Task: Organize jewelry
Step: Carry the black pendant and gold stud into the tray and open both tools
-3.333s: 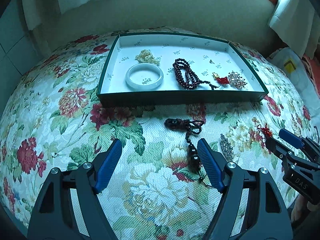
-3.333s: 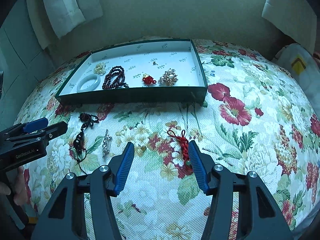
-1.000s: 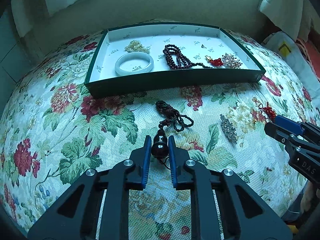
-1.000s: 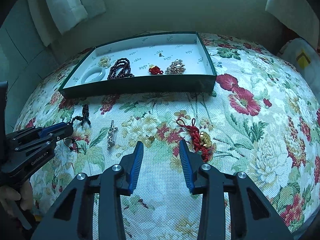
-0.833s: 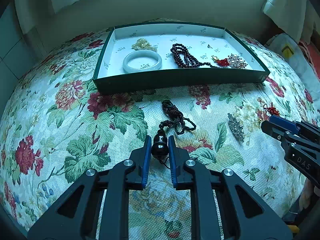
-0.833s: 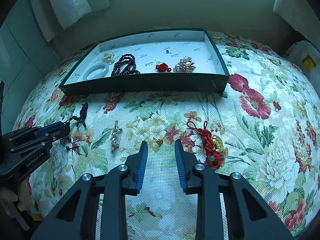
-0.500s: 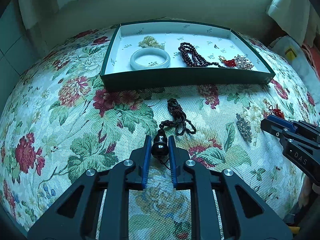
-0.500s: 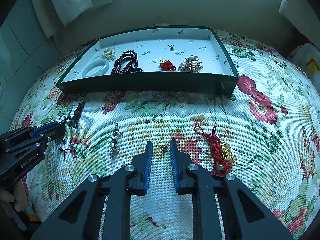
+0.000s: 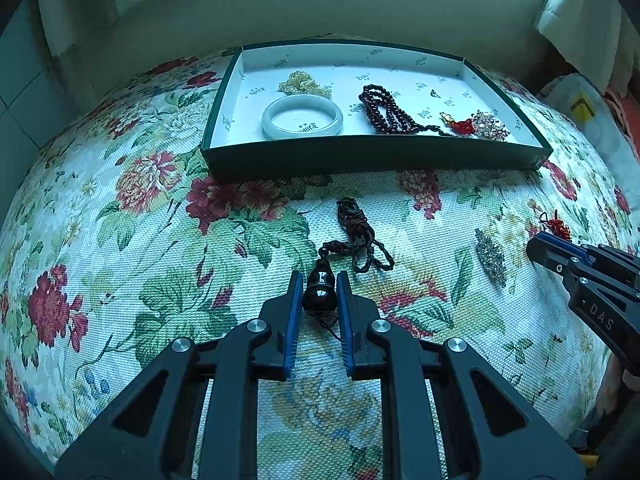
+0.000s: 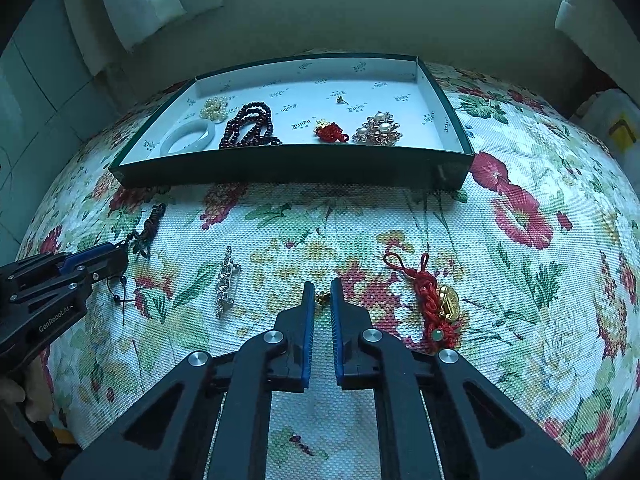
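My left gripper [image 9: 319, 276] is shut on a dark gourd-shaped pendant [image 9: 319, 290]; its braided cord [image 9: 356, 236] trails forward over the floral cloth. My right gripper [image 10: 319, 284] has its jaws closing, and a small gold earring [image 10: 322, 297] sits pinched between the tips. Beyond both stands the green tray [image 10: 296, 170] with a white floor. It holds a jade bangle [image 9: 302, 122], a pearl cluster [image 9: 304, 82], dark red beads [image 9: 384, 110], a red knot charm [image 10: 330, 131] and a pearl brooch [image 10: 378, 130].
A silver brooch [image 10: 226, 284] lies on the cloth between the two grippers. A red knotted charm with a gold piece [image 10: 438, 304] lies just right of my right gripper. A plastic bag [image 9: 580, 108] sits at the far right; curtains hang behind.
The right jaws have narrowed from partly open down onto the small gold earring. The left gripper has kept its hold on the pendant in much the same place.
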